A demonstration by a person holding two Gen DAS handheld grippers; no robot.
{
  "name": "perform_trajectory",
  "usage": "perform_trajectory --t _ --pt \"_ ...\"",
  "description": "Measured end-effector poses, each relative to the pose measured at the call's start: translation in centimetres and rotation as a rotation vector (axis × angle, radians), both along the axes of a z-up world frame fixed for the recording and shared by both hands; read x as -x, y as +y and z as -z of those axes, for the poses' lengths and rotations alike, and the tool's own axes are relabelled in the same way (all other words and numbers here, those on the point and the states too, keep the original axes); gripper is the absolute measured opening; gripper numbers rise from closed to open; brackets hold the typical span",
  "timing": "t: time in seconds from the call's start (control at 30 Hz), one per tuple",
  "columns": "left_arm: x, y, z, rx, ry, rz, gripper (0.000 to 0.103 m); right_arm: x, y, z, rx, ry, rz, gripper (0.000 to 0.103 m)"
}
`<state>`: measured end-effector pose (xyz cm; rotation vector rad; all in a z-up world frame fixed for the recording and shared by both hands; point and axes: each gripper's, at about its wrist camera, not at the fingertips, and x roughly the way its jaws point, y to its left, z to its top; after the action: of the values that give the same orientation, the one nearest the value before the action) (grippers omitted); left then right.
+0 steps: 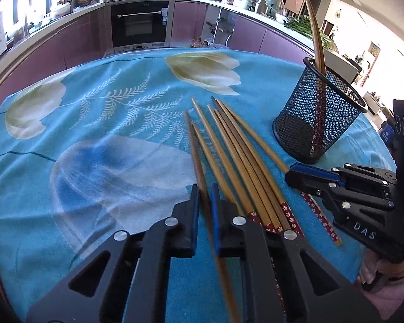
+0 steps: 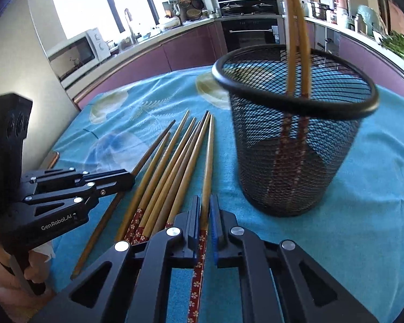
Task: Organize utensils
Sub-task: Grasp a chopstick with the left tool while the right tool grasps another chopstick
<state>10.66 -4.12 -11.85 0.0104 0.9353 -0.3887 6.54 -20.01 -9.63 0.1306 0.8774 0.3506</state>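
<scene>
Loose chopsticks (image 1: 237, 161) lie fanned on the blue cloth (image 1: 94, 134) beside the mesh cup (image 2: 293, 145) — two already stand inside it. Left gripper (image 1: 205, 196) pinches the outermost dark chopstick (image 1: 199, 167); right gripper (image 2: 204, 210) pinches a flower-patterned chopstick (image 2: 208, 161). Most still left — early stage.

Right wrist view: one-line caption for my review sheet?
Right gripper shut on one chopstick beside the mesh holder.
</scene>
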Motion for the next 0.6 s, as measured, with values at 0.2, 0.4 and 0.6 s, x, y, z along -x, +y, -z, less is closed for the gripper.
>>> perform_trajectory --t 0.2,0.4,0.6 --pt "1.2 0.4 -1.1 0.03 -0.026 0.02 0.008 1.0 -0.4 -1.4 -0.033 -0.052 -0.034 0.006" --pt "2.0 0.0 -0.6 0.02 -0.011 0.063 0.008 1.4 0.4 -1.1 -0.013 -0.026 -0.115 0.006" --pt "1.8 0.0 0.1 0.012 0.019 0.085 0.009 1.3 0.9 -0.3 0.043 0.019 -0.138 0.008"
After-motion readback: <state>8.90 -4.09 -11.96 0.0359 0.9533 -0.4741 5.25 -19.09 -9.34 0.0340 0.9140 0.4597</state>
